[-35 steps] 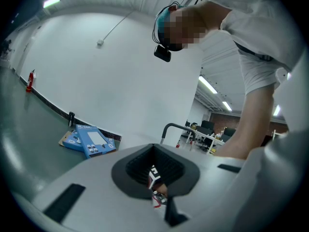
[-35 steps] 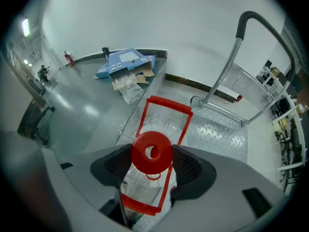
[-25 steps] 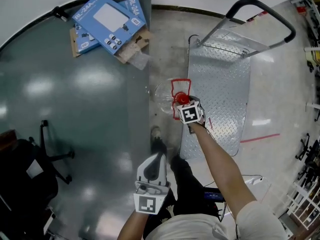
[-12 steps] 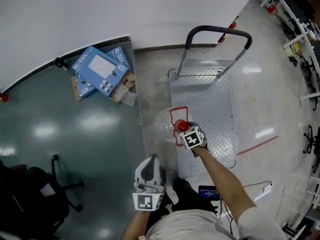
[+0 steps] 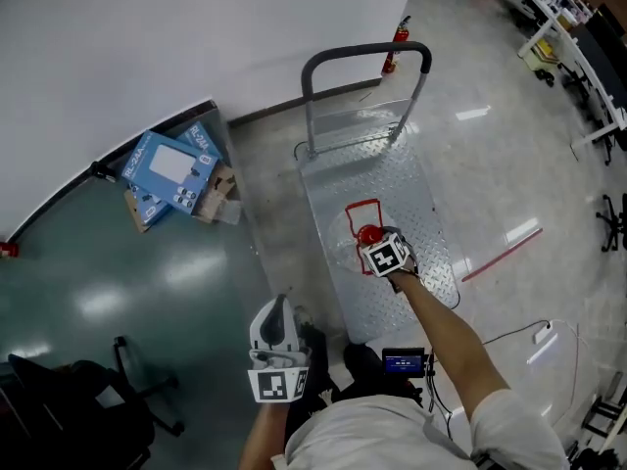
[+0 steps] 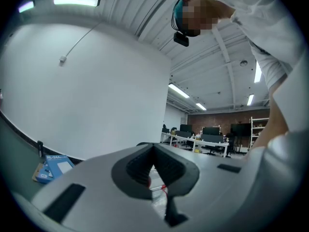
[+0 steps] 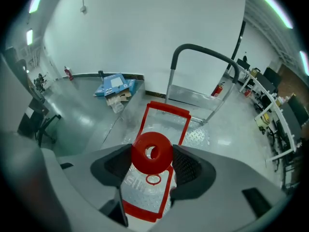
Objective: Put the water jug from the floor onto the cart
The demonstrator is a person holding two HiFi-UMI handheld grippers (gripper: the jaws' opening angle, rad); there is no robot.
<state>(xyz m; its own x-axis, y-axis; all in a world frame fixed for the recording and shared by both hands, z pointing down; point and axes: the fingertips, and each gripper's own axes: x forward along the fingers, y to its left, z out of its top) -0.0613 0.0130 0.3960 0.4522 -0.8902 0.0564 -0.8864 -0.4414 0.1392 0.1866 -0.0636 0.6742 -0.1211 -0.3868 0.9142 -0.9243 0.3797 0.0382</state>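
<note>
The water jug (image 5: 345, 244) is clear plastic with a red cap (image 7: 152, 152) and a red carry frame (image 7: 166, 111). My right gripper (image 5: 376, 247) is shut on the jug's red cap, and the jug hangs over the steel deck of the cart (image 5: 402, 196). In the right gripper view the pads (image 7: 186, 164) press both sides of the cap, with the cart's diamond plate (image 7: 194, 135) below. My left gripper (image 5: 274, 333) is held low near my body, away from the jug, its jaws closed together with nothing between them.
The cart's black push handle (image 5: 364, 53) stands at its far end near the white wall. Blue cardboard boxes (image 5: 168, 172) lie on the floor to the left. A black office chair (image 5: 88, 404) is at bottom left. Red floor tape (image 5: 500, 253) and desks (image 5: 573, 42) lie right.
The jug, held by my right gripper, has moved from beside the cart's left edge to over its deck. My view has shifted right, and the left gripper stays low.
</note>
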